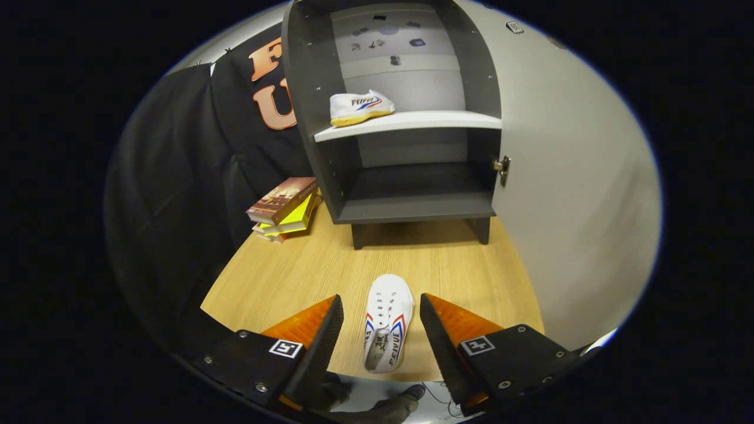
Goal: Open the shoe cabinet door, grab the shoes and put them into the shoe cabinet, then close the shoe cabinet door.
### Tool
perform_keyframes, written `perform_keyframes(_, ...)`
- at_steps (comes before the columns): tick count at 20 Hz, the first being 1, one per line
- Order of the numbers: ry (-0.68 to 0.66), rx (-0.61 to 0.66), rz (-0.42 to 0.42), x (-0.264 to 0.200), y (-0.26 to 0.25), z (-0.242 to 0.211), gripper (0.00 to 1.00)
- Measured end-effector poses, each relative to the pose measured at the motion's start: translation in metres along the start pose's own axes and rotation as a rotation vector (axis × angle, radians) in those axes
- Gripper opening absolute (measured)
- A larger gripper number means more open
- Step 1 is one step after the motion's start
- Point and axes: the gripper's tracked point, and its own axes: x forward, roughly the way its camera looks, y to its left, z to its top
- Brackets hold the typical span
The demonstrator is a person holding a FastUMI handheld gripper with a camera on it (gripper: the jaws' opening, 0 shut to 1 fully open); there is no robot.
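The gripper [381, 311] hangs with its fingers spread wide, and a white canvas sneaker with red and blue side stripes [386, 324] lies on the light wooden tabletop [277, 277] between them, touching neither, toe towards the dark grey shoe cabinet [406, 118] well beyond. A second, matching white sneaker [360, 108] sits on the cabinet's pale middle shelf [424, 122], towards its left end. The cabinet's pale grey door [565, 194] stands swung open to the right, and a small stack of books [284, 209] lies on the tabletop just left of the cabinet's foot.
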Motion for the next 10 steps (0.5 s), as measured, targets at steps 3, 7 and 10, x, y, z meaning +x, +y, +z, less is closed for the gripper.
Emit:
perform_keyframes(3,0.056,-0.018,0.006,0.027,0.010,-0.032,0.83)
perform_keyframes(7,0.108,-0.024,0.003,0.061,0.020,-0.070,0.83)
perform_keyframes(10,0.152,-0.002,-0.002,0.081,0.025,-0.099,0.79)
